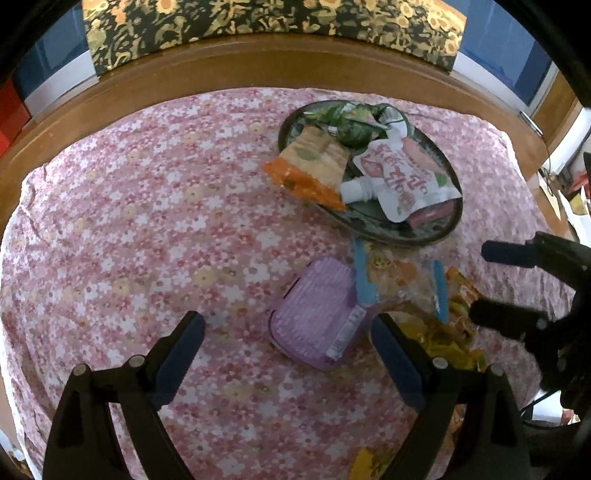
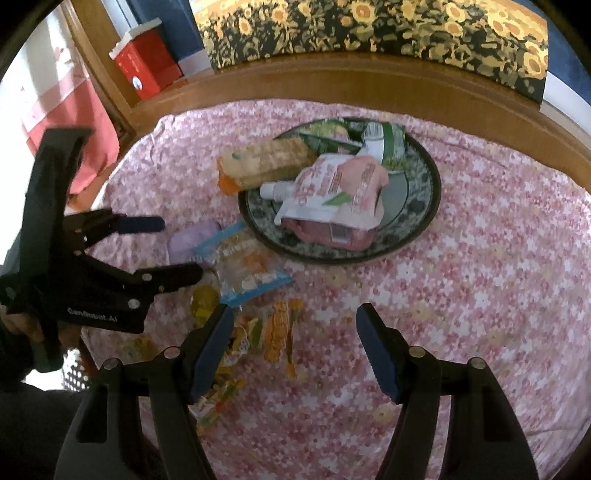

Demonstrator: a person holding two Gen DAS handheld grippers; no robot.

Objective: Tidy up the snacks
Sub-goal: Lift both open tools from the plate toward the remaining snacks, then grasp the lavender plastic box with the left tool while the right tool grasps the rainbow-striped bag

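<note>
A dark patterned plate [image 1: 424, 240] [image 2: 424, 218] holds an orange-tan snack bag [image 1: 314, 162] [image 2: 266, 162], a white-pink spout pouch [image 1: 402, 177] [image 2: 332, 184] and green packets. In front of it on the cloth lie a purple packet [image 1: 314, 321] [image 2: 192, 234], a clear packet with blue edges [image 1: 391, 273] [image 2: 247, 266] and yellow-orange packets [image 1: 450, 332] [image 2: 280, 325]. My left gripper [image 1: 288, 328] [image 2: 177, 247] hangs open over the purple packet. My right gripper [image 2: 295, 314] [image 1: 487, 284] is open above the yellow-orange packets, nothing gripped.
A pink floral cloth [image 1: 129, 221] covers the surface, framed by a wooden rail [image 1: 221, 70]. A sunflower-print cushion [image 2: 369, 29] stands behind it and a red box [image 2: 147, 62] sits at the back left. A hand [image 2: 22, 325] holds the left gripper.
</note>
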